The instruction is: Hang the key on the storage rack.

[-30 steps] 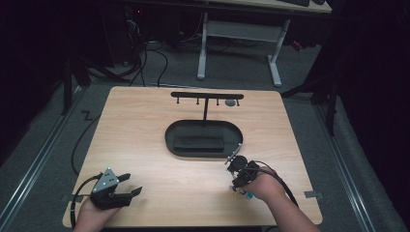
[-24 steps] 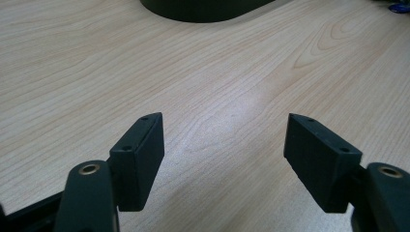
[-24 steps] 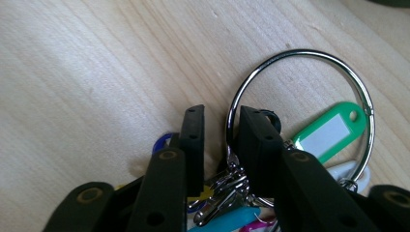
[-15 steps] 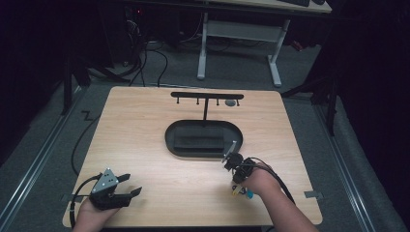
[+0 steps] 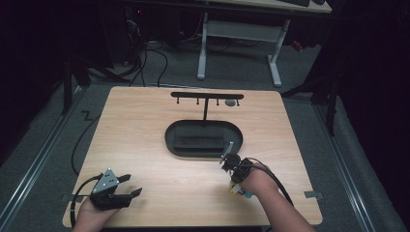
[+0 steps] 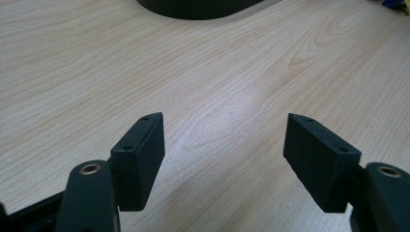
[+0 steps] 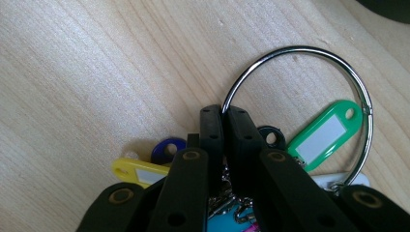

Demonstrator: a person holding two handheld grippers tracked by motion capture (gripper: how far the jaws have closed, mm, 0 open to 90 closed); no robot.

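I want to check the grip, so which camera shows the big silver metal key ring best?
The right gripper view: the big silver metal key ring arcs up close, pinched in the right tongs. The high view gives a tiny glint by the right tongs. The left gripper view adds nothing clear.

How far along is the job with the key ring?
Done: the right gripper, its jaws having just been closing, is clamped on the metal key ring with its coloured tags on the table. Left: lifting it, probably toward the hook stand. The left gripper waits open.
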